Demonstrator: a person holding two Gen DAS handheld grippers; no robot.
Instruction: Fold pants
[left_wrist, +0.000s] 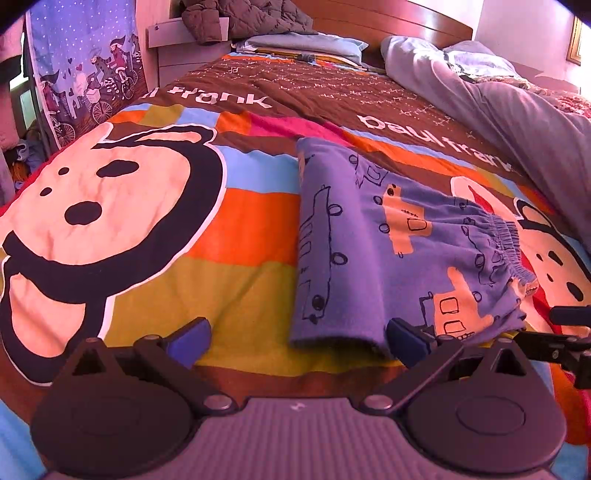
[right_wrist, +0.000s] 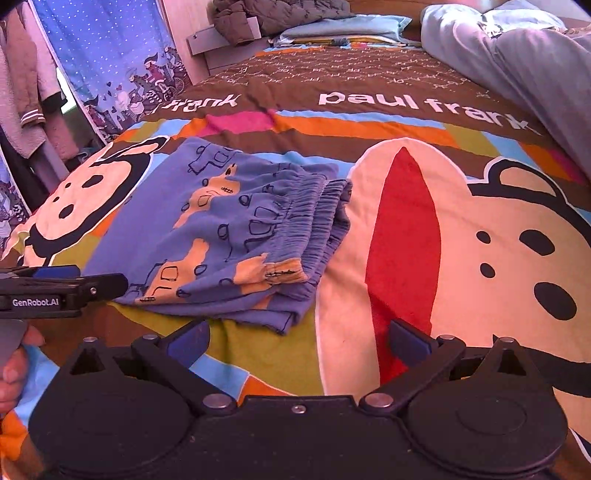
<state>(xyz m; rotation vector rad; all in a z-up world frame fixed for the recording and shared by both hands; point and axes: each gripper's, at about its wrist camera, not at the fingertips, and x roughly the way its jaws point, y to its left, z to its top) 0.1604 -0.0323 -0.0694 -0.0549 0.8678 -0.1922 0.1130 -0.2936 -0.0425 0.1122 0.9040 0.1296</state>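
Note:
Small blue pants (left_wrist: 388, 243) with orange vehicle prints lie folded on the colourful bedspread (left_wrist: 236, 221). A folded edge runs along their left side, and the elastic waistband (right_wrist: 317, 218) lies to the right. My left gripper (left_wrist: 295, 338) is open and empty, hovering just in front of the pants' near folded edge. My right gripper (right_wrist: 295, 341) is open and empty, in front of the pants' near right corner. The left gripper also shows in the right wrist view (right_wrist: 62, 286), beside the pants' near left corner.
A crumpled lilac duvet (left_wrist: 517, 110) and pillows (left_wrist: 314, 44) lie at the far right and head of the bed. A dark jacket (left_wrist: 243, 18) sits by the wooden headboard. A printed curtain (right_wrist: 110, 66) and hanging clothes (right_wrist: 29, 92) stand beyond the bed's left edge.

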